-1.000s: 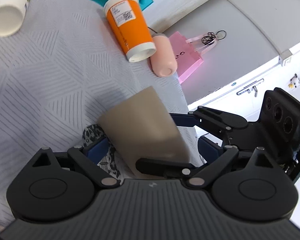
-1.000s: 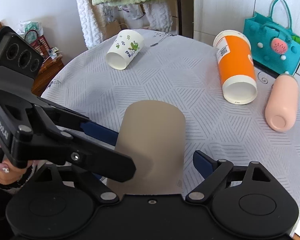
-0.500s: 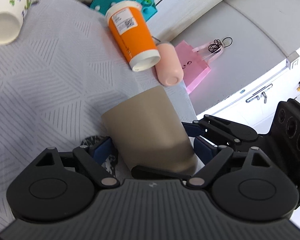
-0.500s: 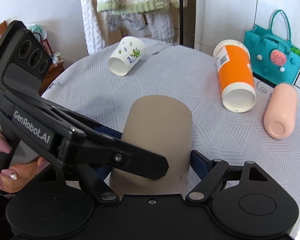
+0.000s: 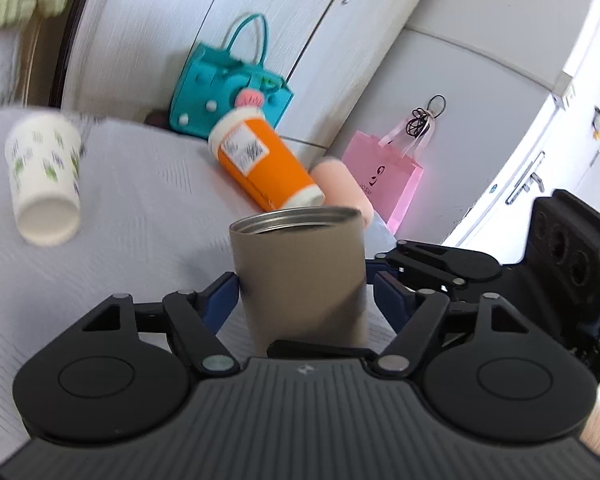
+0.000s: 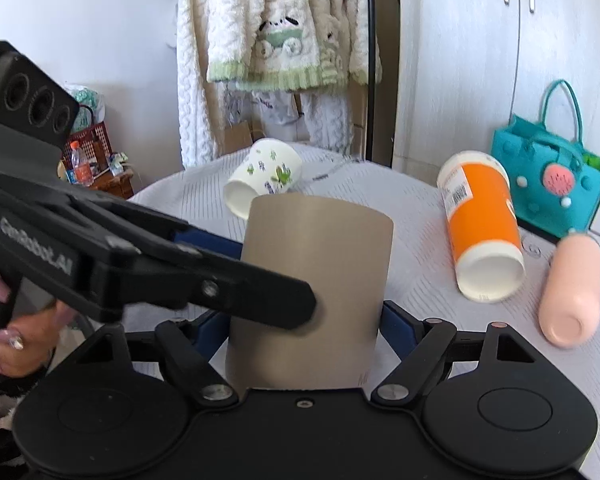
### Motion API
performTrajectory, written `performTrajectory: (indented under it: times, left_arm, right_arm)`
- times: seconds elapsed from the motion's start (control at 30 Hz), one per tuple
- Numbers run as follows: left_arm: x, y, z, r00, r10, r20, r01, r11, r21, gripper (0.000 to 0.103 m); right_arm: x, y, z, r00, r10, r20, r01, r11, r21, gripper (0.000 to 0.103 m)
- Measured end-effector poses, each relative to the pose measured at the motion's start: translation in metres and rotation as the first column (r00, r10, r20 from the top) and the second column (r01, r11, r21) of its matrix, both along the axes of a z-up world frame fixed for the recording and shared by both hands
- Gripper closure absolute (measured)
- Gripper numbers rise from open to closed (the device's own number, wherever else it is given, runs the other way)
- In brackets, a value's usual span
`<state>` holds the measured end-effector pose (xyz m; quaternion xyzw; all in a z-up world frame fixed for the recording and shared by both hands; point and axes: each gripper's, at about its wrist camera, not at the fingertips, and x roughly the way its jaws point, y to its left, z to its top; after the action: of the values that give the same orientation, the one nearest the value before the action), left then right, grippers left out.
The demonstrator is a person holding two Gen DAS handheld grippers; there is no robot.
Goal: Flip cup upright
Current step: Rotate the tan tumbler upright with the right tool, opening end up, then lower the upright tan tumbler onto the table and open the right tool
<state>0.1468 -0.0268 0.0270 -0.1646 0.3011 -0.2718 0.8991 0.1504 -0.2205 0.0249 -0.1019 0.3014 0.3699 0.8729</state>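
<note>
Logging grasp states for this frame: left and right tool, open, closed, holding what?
Left tool: closed on the tan cup, mouth up.
Right tool: closed on the same tan cup.

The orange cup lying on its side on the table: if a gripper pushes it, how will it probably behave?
The orange cup lies on its round wall, so it would probably roll, likely curving because it tapers. It looks like thin paper, so probably light and easy to crush. The pink bottle beside it might stop it on that side.
</note>
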Motion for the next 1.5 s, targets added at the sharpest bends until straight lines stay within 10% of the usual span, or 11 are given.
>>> performTrajectory:
  times: [0.8, 1.5]
  left_arm:
    - [0.02, 0.009, 0.008, 0.975, -0.056, 0.213, 0.012, 0.979, 0.203, 0.033]
    - [-0.014, 0.01, 0.01, 0.985, 0.026, 0.169, -0.062, 0.975, 0.212, 0.029]
  right_arm:
    - [0.024, 0.031, -0.022, 0.977, -0.055, 0.207, 0.045, 0.998, 0.05, 0.02]
    - [-0.017, 0.021, -0.021, 0.955, -0.118, 0.271, 0.109, 0.993, 0.049, 0.009]
